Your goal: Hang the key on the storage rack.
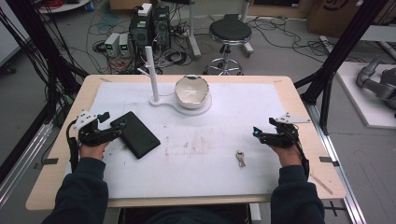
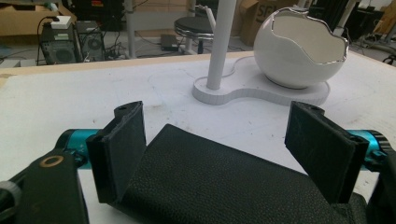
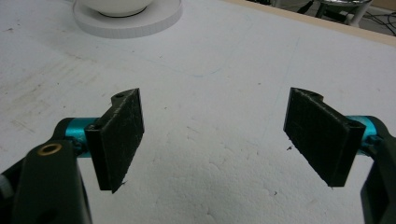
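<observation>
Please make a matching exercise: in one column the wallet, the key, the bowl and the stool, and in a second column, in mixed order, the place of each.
Things:
1. black wallet
2. key
3. white bowl
4. stool

Places:
A. on the floor beyond the table
B. on the white stand, beside its post
C. between the open jaws of the left gripper
D. loose on the mat, nearer the right gripper

Pairs: 1-C, 2-D, 3-B, 4-A
</observation>
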Available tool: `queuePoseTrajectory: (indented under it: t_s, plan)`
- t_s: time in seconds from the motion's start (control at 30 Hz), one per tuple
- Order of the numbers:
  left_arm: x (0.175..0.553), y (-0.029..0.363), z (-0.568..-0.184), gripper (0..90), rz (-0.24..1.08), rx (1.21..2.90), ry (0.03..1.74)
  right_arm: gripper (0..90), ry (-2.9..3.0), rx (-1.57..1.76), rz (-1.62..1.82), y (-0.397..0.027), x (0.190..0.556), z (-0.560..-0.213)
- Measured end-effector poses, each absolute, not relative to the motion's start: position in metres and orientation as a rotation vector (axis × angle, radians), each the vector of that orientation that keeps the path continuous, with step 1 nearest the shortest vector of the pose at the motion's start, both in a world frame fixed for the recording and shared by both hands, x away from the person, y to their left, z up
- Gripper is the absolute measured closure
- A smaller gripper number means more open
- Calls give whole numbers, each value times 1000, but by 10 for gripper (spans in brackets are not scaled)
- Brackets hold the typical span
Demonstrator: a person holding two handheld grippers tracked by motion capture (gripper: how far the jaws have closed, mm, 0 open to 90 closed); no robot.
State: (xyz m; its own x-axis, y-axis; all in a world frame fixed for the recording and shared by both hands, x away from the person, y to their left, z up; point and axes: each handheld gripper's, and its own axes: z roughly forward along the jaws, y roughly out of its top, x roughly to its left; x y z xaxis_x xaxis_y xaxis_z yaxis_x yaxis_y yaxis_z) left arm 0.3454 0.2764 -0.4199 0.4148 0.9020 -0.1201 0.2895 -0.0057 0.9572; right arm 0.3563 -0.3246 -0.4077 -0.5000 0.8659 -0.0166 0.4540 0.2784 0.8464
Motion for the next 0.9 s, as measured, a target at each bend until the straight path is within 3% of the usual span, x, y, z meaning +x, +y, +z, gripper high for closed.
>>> queuePoseTrajectory:
  t_s: [0.57, 0.73, 0.77, 0.9]
  plan:
    - [347, 276, -421, 214, 667, 1555, 1099, 220, 2169, 1161, 1105, -317, 336, -409]
    - [345, 274, -421, 221, 659, 1568, 1084, 354, 2257, 1127, 1113, -310, 326, -414]
    - [345, 274, -422, 221, 657, 1567, 1086, 425, 2302, 1113, 1112, -307, 324, -417]
    - [346, 276, -423, 224, 653, 1566, 1097, 457, 2369, 1118, 1137, -304, 325, -425]
